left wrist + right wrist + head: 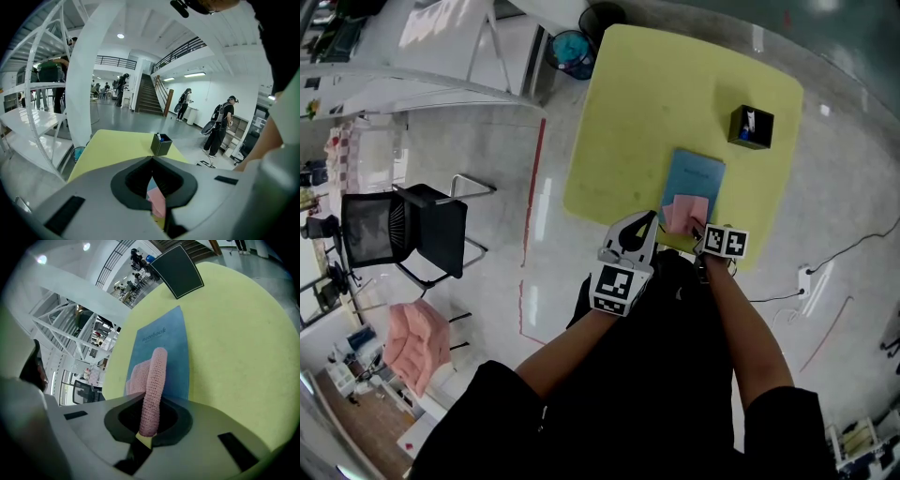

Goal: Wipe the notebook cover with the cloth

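Observation:
A blue notebook lies near the front edge of the yellow table. A pink knitted cloth rests on the notebook's near end. My right gripper is shut on the cloth, which runs from its jaws onto the blue cover. My left gripper hovers at the table's front edge, just left of the notebook, shut and empty. In the left gripper view its jaws meet at the tip; through the gap behind them show a bit of cloth and notebook.
A black pen holder stands on the table beyond the notebook. Left of the table are a black chair, white shelving and a bin. A power strip lies on the floor at right. People stand far off.

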`<state>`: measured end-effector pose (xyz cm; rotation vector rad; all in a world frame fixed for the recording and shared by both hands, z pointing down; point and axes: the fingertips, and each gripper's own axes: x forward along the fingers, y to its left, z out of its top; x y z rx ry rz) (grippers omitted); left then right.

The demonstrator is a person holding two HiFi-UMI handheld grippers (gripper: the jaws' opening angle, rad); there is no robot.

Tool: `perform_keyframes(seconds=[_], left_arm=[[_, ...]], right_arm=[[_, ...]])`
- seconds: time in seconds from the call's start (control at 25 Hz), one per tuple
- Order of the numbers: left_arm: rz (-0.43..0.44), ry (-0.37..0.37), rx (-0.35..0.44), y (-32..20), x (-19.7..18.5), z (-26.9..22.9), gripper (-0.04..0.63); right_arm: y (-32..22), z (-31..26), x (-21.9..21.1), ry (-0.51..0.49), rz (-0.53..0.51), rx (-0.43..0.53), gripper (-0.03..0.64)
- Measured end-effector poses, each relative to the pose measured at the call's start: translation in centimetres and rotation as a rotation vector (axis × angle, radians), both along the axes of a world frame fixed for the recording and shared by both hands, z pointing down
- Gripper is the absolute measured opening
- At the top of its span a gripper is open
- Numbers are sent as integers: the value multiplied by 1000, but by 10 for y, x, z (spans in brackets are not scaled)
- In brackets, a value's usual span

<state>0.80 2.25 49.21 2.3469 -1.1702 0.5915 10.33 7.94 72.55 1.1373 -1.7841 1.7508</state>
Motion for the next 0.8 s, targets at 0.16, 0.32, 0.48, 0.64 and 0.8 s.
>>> perform_keyframes(seconds=[0.16,0.32,0.48,0.64,0.8], left_arm=[[0,-1,5,3,3,-3,6],[1,1,5,6,8,-4,6],[12,1,10,10,15,-6,6],[19,-1,9,17,20,-3,6],[19,3,14,18,23,-7,6]], right_arm=[[2,-2,6,3,-7,1,35],[3,-3,13,10,-11,7,35],[5,-4,21,5,13,7,35],[7,-2,29,5,27,9,35],[9,-3,37,15,28,12,35]])
